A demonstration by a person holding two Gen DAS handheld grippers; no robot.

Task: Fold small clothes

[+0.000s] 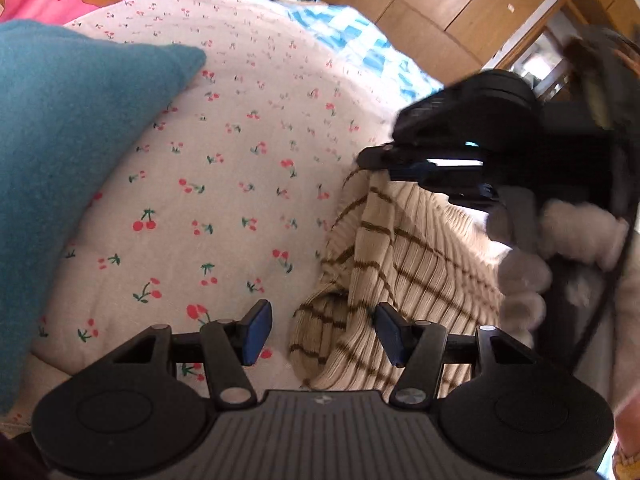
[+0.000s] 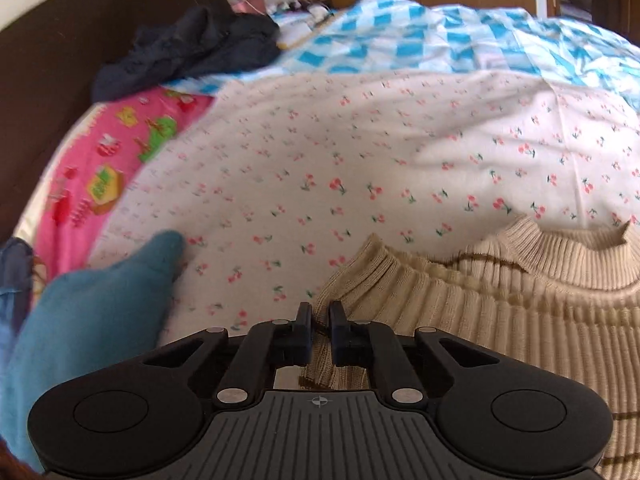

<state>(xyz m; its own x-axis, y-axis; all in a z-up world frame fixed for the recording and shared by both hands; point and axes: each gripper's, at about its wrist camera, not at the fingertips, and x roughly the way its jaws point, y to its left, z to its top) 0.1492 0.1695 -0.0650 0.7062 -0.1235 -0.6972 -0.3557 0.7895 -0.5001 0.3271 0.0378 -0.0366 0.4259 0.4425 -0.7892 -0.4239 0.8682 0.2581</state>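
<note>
A cream ribbed sweater with thin brown stripes (image 1: 404,264) lies bunched on the cherry-print bed sheet (image 1: 240,168). My left gripper (image 1: 322,330) is open, its blue pads either side of a fold of the sweater. My right gripper (image 1: 380,160), seen in the left wrist view, pinches the sweater's upper edge and lifts it. In the right wrist view the right gripper (image 2: 320,322) is shut on the sweater's edge (image 2: 500,300), whose ribbed collar lies ahead to the right.
A teal cloth (image 1: 64,152) lies at the left, also in the right wrist view (image 2: 92,320). A pink printed blanket (image 2: 100,176), a dark garment (image 2: 188,48) and a blue checked cover (image 2: 440,36) lie beyond. Wooden cabinets (image 1: 460,4) stand behind.
</note>
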